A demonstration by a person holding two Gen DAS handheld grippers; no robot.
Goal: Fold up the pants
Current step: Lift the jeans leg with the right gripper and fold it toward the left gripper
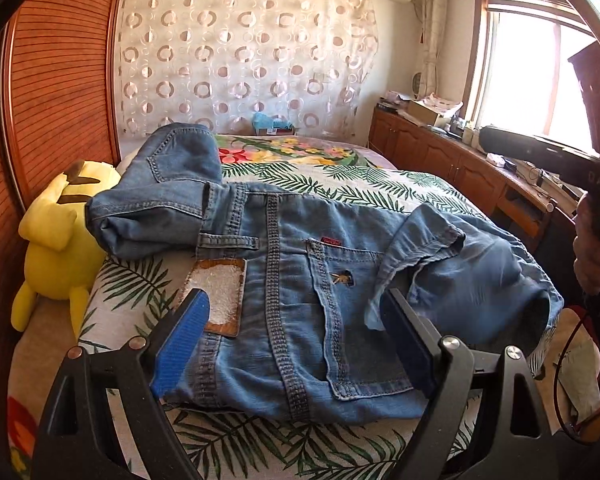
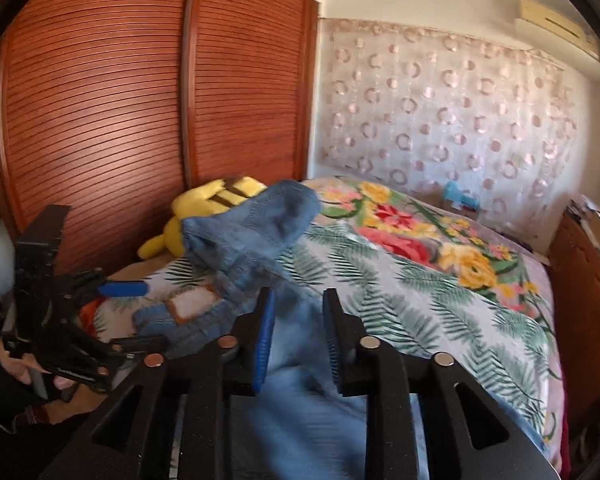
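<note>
Blue jeans (image 1: 292,264) lie crumpled on the bed, back side up, showing the waistband, a leather patch (image 1: 220,292) and a back pocket. One leg is bunched up at the far left against the plush toy, and another part is folded over on the right. My left gripper (image 1: 296,316) hovers open over the waist, with its blue pads on either side of the pocket area and touching nothing. My right gripper (image 2: 300,320) is open above blurred denim (image 2: 300,400), with a gap between its pads and nothing pinched. In the right wrist view the left gripper (image 2: 132,316) shows at the left.
The bed's leaf-print sheet (image 1: 340,188) and a floral blanket (image 2: 420,232) spread beyond the jeans. A yellow plush toy (image 1: 56,240) sits by the slatted wooden wardrobe (image 1: 60,80). Wooden cabinets (image 1: 440,152) line the window side. A person's hand (image 1: 592,256) holds the right gripper's handle.
</note>
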